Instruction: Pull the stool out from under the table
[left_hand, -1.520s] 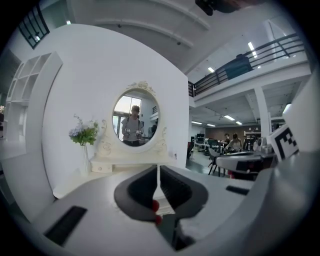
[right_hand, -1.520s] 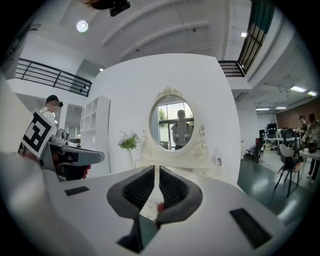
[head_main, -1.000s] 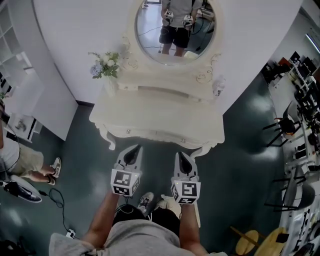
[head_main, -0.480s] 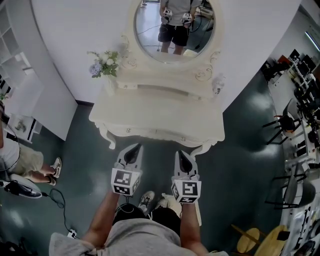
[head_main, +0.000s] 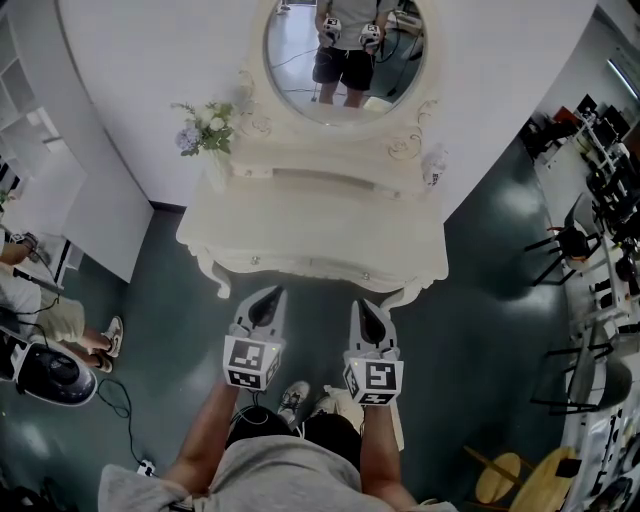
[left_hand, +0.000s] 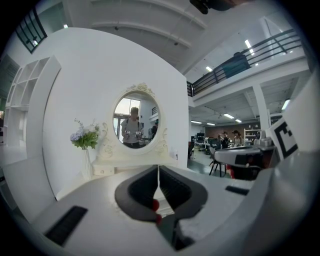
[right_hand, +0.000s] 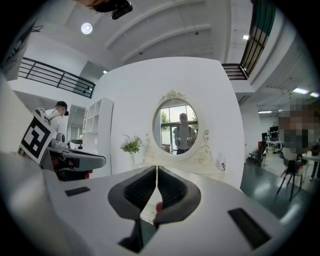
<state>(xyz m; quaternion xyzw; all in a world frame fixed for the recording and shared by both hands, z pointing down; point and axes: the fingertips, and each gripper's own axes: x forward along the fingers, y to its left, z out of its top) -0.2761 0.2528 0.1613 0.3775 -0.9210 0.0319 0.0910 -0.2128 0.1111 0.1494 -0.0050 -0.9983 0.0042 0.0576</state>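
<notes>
One tabletop (head_main: 310, 235), one oval mirror (head_main: 345, 60) and one flower vase (head_main: 207, 135) are seen. The left claw (head_main: 268, 297) and right claw (head_main: 362, 308) are held nearly level, side by side, both closed and empty.

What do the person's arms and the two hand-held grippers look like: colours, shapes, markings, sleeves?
The left hand-held gripper and the right hand-held gripper have white bodies that taper to dark ribbed pads. Each carries a cube with black-and-white square markers. The person wears a grey short-sleeved T-shirt; the forearms are bare.
</notes>
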